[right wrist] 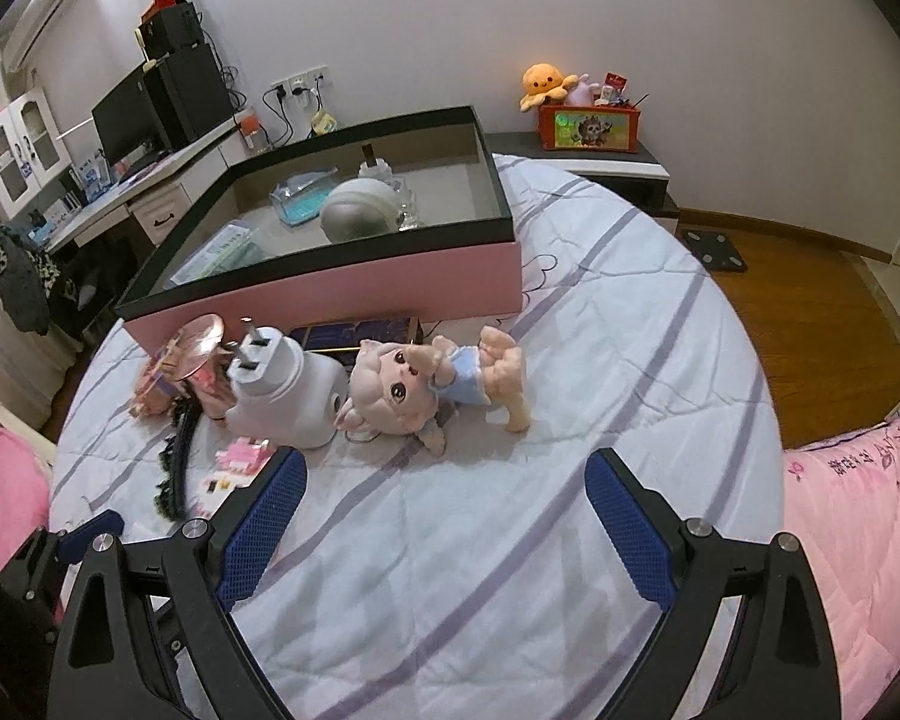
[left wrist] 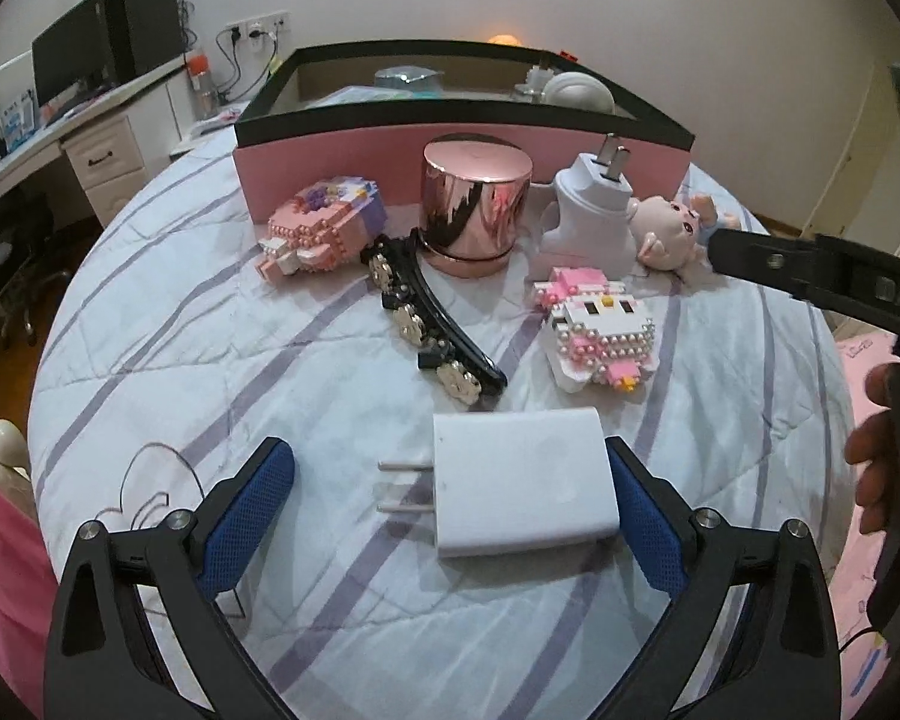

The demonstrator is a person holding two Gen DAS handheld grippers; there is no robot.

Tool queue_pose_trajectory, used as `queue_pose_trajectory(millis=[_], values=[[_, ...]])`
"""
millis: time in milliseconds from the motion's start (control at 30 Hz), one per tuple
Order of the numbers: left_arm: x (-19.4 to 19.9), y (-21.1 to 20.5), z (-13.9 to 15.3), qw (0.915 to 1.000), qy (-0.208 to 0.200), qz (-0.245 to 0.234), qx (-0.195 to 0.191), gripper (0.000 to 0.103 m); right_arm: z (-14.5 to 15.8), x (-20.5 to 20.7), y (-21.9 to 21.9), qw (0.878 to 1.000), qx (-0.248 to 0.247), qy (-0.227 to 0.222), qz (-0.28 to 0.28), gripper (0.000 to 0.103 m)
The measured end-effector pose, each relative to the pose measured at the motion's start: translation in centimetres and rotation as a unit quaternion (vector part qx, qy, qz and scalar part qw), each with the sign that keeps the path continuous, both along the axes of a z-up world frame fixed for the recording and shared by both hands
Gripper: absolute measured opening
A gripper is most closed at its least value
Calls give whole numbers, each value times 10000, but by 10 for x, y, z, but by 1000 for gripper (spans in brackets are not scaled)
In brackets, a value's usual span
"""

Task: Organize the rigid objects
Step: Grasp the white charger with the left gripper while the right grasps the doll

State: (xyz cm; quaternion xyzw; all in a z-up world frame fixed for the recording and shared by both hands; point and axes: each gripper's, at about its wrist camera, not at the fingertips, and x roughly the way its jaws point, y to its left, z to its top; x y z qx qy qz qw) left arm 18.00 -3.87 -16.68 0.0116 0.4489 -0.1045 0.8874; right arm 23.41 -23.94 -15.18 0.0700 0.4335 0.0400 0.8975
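The flat white charger lies on the bed's quilt, near side of the clutter, between the fingers of the left hand-held gripper. Its two prongs point left. The right blue pad seems to touch the charger's right edge, while the left pad stands well clear beyond the prongs; the fisheye bend makes the contact hard to confirm. So this gripper is wide open and has hold of nothing yet.

The risk lies in closing unevenly. If the right pad pushes first, the charger may slide left across the soft quilt, and the left pad would then meet the thin prongs, not the body, giving a poor, twisting hold. A smooth plastic shell could also slip out on the lift toward the pink box at the far side.

Farther off stand the rose-gold canister, a black hair clip, two brick-built figures, and a white plug-in device.

The right hand-held gripper hangs over bare quilt, fingers spread wide and empty, with the doll lying just beyond its tips. A careless sweep there could knock the doll or the plug-in device sideways.
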Motion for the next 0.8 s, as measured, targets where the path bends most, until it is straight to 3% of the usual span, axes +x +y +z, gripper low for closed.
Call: queue_pose_trajectory(millis=[233, 367, 433, 633, 700, 767, 800], values=[[12, 1, 2, 10000, -16, -46, -64, 86, -21, 32, 1, 9996, 32, 278, 41, 95], [20, 2, 3, 10000, 22, -22, -65, 86, -23, 43, 4, 9995, 110, 262, 98, 96], [23, 1, 3, 10000, 36, 10, -21, 86, -24, 49, 5, 9995, 59, 301, 43, 103], [23, -1, 3, 10000, 23, 17, 50, 86, -30, 57, 4, 9998, -51, 163, 59, 102], [23, 0, 3, 10000, 23, 16, 15, 85, -29, 52, 8, 9998, -70, 119, 115, 96], [21, 1, 4, 10000, 18, 13, -25, 81, -26, 47, 10, 9998, -62, 65, 191, 81], [21, 2, 4, 10000, 11, 3, -42, 79, -26, 45, 9, 9998, -47, 70, 192, 80]])
